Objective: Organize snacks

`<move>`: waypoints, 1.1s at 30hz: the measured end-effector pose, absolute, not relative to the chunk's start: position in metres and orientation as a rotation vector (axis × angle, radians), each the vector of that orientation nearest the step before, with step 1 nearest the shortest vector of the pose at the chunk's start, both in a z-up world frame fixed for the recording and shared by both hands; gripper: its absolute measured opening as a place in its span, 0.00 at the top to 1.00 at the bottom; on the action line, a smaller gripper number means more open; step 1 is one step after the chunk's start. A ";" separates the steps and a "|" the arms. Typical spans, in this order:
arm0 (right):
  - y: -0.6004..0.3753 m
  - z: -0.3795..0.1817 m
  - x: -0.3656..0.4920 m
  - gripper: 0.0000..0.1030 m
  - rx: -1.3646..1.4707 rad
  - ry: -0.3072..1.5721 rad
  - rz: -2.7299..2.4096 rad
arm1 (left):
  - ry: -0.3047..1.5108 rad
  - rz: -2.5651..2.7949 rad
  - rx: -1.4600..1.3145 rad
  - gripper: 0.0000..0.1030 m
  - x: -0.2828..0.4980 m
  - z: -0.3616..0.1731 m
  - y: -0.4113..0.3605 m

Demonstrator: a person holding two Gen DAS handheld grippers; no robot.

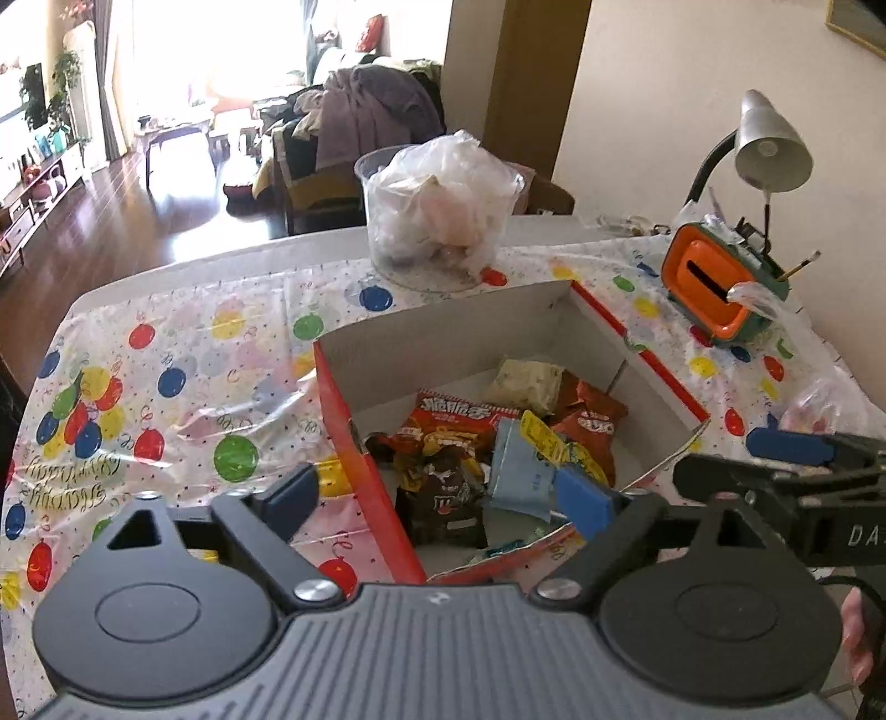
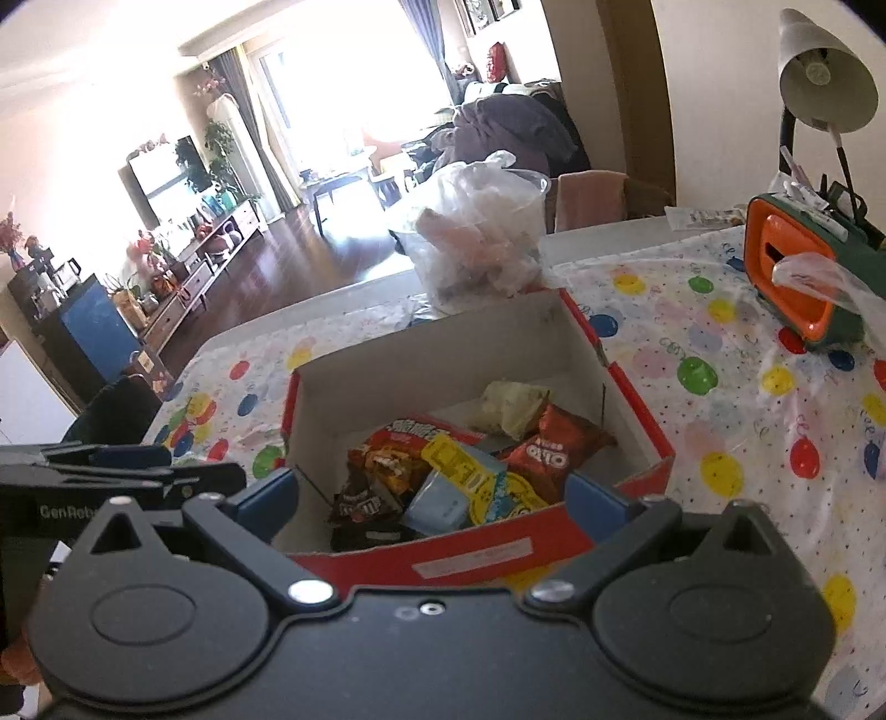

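We hover both tools over a red-sided cardboard box (image 2: 476,354) on the balloon-print surface (image 1: 183,354), where the snack packets (image 2: 443,471) already lie heaped inside. The left hand-held gripper (image 1: 443,493) and the right hand-held gripper (image 2: 437,498) each stand spread wide and hold nothing. We judge the gathering nearly done; the next move calls for finding any stray packet or straightening the pile. The box sits just ahead of and below both sets of fingers.

Blown-out daylight from far windows (image 1: 232,50); soft focus, fisheye bending at edges
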State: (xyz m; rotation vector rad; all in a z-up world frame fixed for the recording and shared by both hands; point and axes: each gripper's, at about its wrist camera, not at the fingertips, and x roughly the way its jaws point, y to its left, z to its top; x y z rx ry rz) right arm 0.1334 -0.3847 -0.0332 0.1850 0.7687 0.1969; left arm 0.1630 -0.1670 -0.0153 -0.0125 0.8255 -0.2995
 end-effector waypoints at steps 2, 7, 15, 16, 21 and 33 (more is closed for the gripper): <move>-0.384 -0.034 0.130 0.00 0.188 0.752 0.202 | 0.814 -0.308 -0.016 0.00 0.160 -0.014 -0.167; -0.384 -0.033 0.123 0.00 0.172 0.708 0.207 | 0.806 -0.292 0.012 0.00 0.158 -0.012 -0.173; -0.387 -0.030 0.119 0.00 0.116 0.691 0.190 | 0.836 -0.283 -0.050 0.00 0.157 -0.014 -0.173; -0.386 -0.030 0.118 0.00 0.092 0.682 0.190 | 0.836 -0.279 -0.056 0.00 0.157 -0.014 -0.173; -0.379 -0.028 0.115 0.00 0.017 0.642 0.183 | 0.824 -0.254 -0.068 0.00 0.154 -0.013 -0.174; -0.389 -0.028 0.122 0.00 0.090 0.657 0.210 | 0.782 -0.221 -0.095 0.00 0.147 -0.010 -0.172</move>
